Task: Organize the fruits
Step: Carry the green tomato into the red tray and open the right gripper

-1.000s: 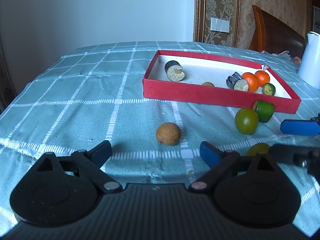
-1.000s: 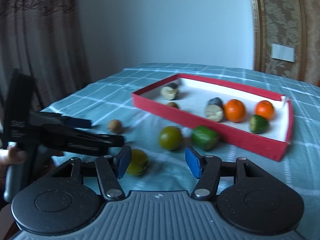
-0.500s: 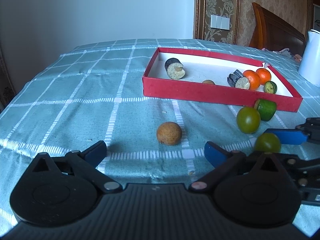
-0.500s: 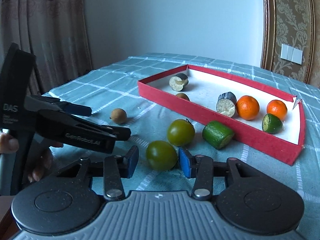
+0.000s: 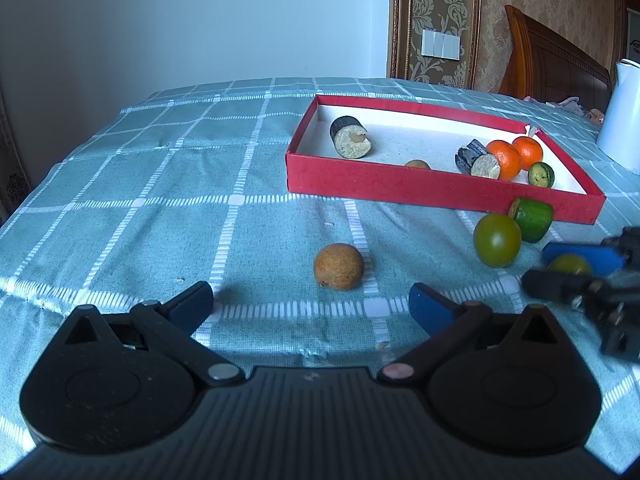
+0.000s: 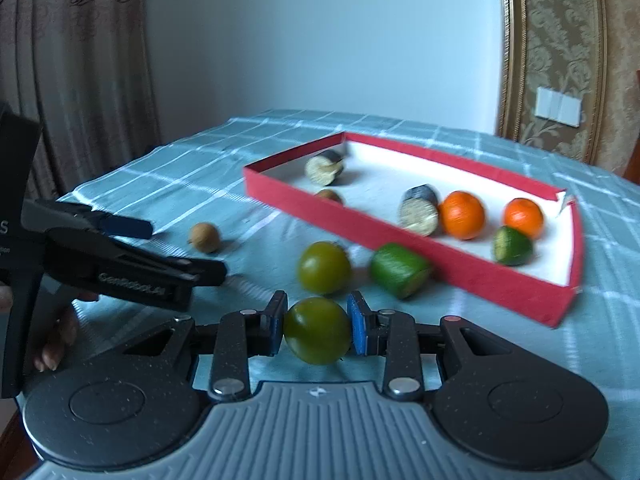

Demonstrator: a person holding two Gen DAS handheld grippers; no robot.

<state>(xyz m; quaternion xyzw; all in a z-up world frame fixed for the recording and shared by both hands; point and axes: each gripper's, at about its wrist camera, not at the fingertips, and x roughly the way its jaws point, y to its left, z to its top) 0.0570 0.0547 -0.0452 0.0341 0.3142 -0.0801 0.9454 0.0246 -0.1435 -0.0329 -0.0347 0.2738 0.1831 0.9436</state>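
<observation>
Right hand-held gripper [image 6: 317, 330] has closed on green fruit [image 6: 317, 336].

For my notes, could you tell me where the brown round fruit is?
In the left wrist view, the brown round fruit lies on the tablecloth, ahead of the open left claw.

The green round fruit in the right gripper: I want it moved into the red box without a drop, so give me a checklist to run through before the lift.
1. Grip: the right gripper, whose jaws have just been closing, has both blue pads pressed on the green round fruit. Ok.
2. Fruit centred between the pads, not at their tips: ok.
3. Path to the red box: a second green fruit and a cut green piece lie in between, so lift over them. Not ok for a low slide.
4. Free white floor in the box: ok.
5. Left gripper open, by the brown fruit, off the path: ok.
6. Grip firmness: cannot tell.
</observation>
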